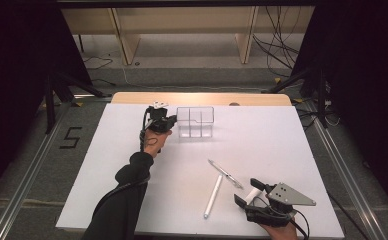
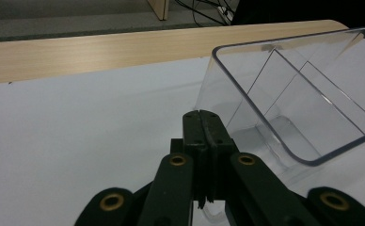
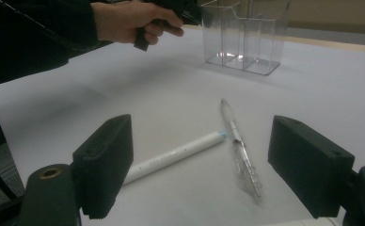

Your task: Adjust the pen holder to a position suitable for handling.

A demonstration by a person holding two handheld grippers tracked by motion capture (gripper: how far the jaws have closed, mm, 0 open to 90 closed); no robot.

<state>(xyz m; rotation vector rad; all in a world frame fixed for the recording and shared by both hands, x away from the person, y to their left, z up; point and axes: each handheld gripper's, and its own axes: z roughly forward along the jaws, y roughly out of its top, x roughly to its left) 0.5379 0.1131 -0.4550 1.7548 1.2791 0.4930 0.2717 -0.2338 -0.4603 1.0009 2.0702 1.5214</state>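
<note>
— Where do we have the left tool (image 2: 204, 117)?

— At the far side of the table (image 1: 132, 165), its jaws pressed together on nothing, the tip just beside the left wall of the clear box (image 1: 195, 121).

— And our right tool (image 3: 199, 165)?

— Near the front edge, jaws spread wide and empty. The white pen (image 3: 171, 157) and the clear pen (image 3: 239, 148) lie on the table just ahead of it, their far ends nearly meeting.
</note>
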